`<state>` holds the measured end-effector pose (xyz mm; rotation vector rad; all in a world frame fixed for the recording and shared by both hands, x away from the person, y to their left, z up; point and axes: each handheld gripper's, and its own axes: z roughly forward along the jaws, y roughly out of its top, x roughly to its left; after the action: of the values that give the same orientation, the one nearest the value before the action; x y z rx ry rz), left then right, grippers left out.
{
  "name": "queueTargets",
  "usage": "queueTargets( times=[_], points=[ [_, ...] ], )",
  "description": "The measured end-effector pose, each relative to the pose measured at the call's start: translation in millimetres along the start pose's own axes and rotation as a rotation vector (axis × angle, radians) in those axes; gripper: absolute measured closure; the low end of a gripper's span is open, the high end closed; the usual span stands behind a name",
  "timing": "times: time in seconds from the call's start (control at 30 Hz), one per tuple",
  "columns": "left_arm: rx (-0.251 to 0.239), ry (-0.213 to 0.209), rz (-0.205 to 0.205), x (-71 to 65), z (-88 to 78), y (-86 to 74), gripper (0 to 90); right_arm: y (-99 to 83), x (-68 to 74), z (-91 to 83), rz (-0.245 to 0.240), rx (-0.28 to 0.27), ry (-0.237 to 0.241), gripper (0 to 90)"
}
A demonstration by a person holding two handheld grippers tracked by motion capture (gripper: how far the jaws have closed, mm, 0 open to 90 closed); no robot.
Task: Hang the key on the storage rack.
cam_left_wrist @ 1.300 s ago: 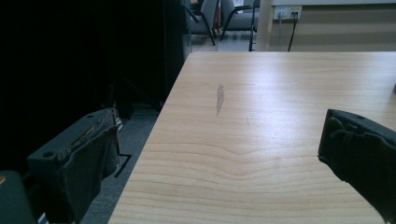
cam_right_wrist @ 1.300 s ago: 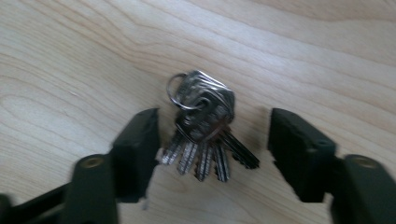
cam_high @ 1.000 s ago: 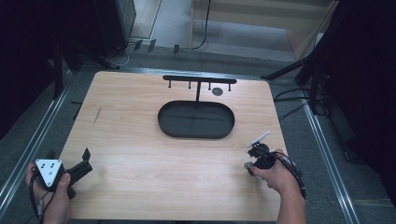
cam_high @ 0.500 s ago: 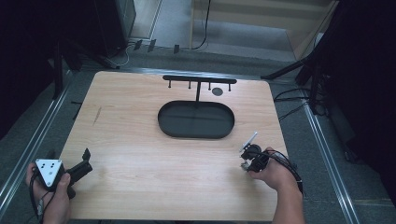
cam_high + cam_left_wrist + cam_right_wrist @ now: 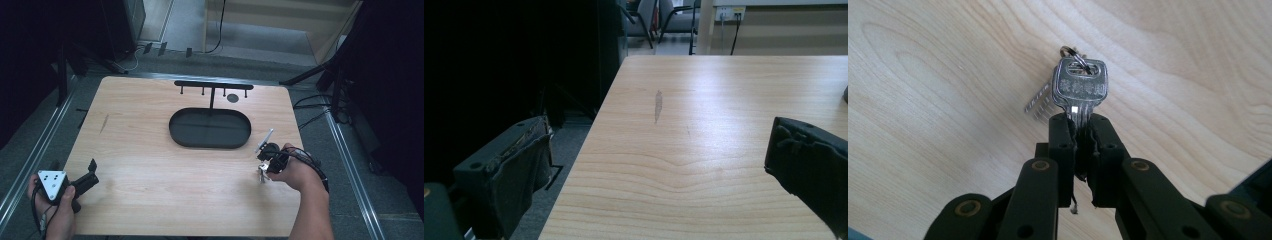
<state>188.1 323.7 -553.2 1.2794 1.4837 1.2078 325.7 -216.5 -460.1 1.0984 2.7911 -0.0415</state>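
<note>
A silver key [image 5: 1079, 90] on a small ring is pinched by its blade between the jaws of my right gripper [image 5: 1079, 125], which is shut on it. A second key [image 5: 1037, 103] hangs from the same ring just above the wood. In the high view the right gripper [image 5: 263, 167] sits near the table's right side with the keys [image 5: 260, 175] dangling below it. My left gripper [image 5: 87, 172] rests at the table's front left corner, held by a hand, its jaws wide apart with nothing between them. A black rack with pegs [image 5: 213, 86] stands over a black oval tray [image 5: 210, 144] at the back centre.
The wooden table [image 5: 150, 150] has a dark smudge [image 5: 657, 105] near its left edge. A small dark disc [image 5: 232, 98] lies by the rack. Metal rails [image 5: 350, 170] run along both sides of the table, and cables [image 5: 312, 107] lie on the floor to the right.
My right gripper has shifted leftward and slightly toward the front with the keys in it. The left gripper has stayed where it was.
</note>
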Motion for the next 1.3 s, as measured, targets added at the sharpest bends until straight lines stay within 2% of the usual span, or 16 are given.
queueTargets(
  times=[0.33,0.5,0.63,0.87,1.0,1.07,1.3],
  points=[
    [0.005,0.001,0.004,-0.4,0.3,0.2,0.0,12.0,-7.6,-25.7,-0.003,-0.026,-0.043,82.4],
    [0.001,0.003,0.003,-0.4,0.1,0.1,0.0,20.2,-10.2,-37.8,0.030,-0.049,-0.059,82.4],
    [0.000,0.006,0.008,-0.9,0.1,0.0,0.0,32.0,-10.3,-54.1,0.020,-0.064,-0.070,82.4],
    [0.001,0.003,0.005,-0.4,0.1,0.1,0.0,50.7,-9.8,-75.1,0.037,-0.085,-0.079,82.4],
    [-0.001,0.001,-0.006,0.6,0.0,0.0,0.0,62.5,-11.4,-86.8,0.055,-0.087,-0.087,82.4],
    [-0.004,0.006,-0.011,0.3,0.0,-0.1,0.0,70.5,-14.6,-95.2,0.095,-0.091,-0.066,82.4],
    [0.002,0.010,-0.005,0.3,0.1,0.1,0.0,87.6,-18.4,-107.8,0.139,-0.084,-0.067,82.3]
  ],
)
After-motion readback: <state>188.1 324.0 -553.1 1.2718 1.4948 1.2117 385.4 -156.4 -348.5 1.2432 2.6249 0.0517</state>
